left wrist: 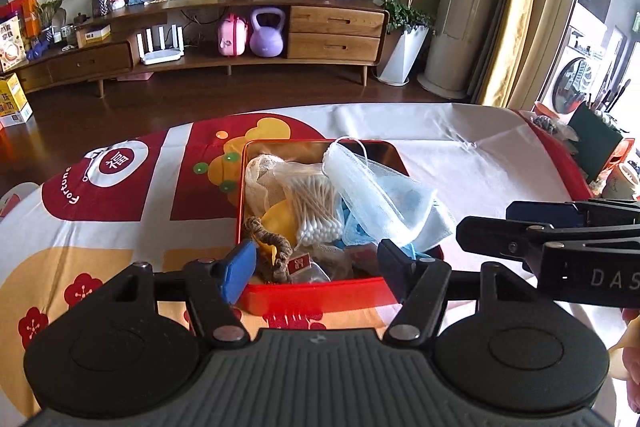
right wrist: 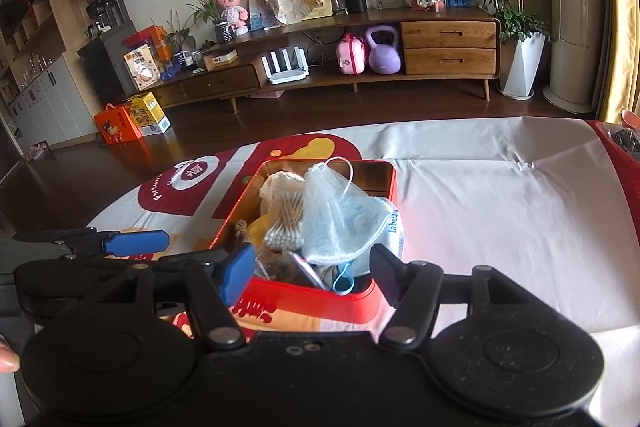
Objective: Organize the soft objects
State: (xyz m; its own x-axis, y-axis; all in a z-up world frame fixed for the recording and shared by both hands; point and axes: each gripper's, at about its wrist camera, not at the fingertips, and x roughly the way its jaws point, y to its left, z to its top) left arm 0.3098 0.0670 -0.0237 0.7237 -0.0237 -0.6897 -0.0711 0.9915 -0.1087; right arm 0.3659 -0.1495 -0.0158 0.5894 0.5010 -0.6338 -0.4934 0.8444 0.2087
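Left wrist view first, reading from the left: a printed tablecloth (left wrist: pixel 92 227) in red, yellow and white covers the table, with a round badge bearing a Chinese character near its far left. At the middle sits a red tin (left wrist: pixel 312 293), open on top and shiny inside, crammed with soft things. Along its left side lie a cream gauze pouch (left wrist: pixel 260 179), a yellow piece, and a brown braided hair tie (left wrist: pixel 272 247) at the near corner. A clear bag of cotton swabs (left wrist: pixel 316 211) fills the centre, white tips bunched toward the camera. Draped over the tin's right half is a pale blue face mask (left wrist: pixel 384 199), crumpled, its white ear loop arching up at the back and one edge spilling past the rim. The left gripper (left wrist: pixel 316 267) hovers at the tin's near edge, jaws spread wide and holding nothing. At the right, the right gripper (left wrist: pixel 540 223) reaches in sideways; whether its jaws are parted cannot be told here.

Right wrist view: the same tin (right wrist: pixel 320 301) lies just ahead, and the right gripper (right wrist: pixel 312 273) stands with jaws spread apart, empty, straddling the near wall.
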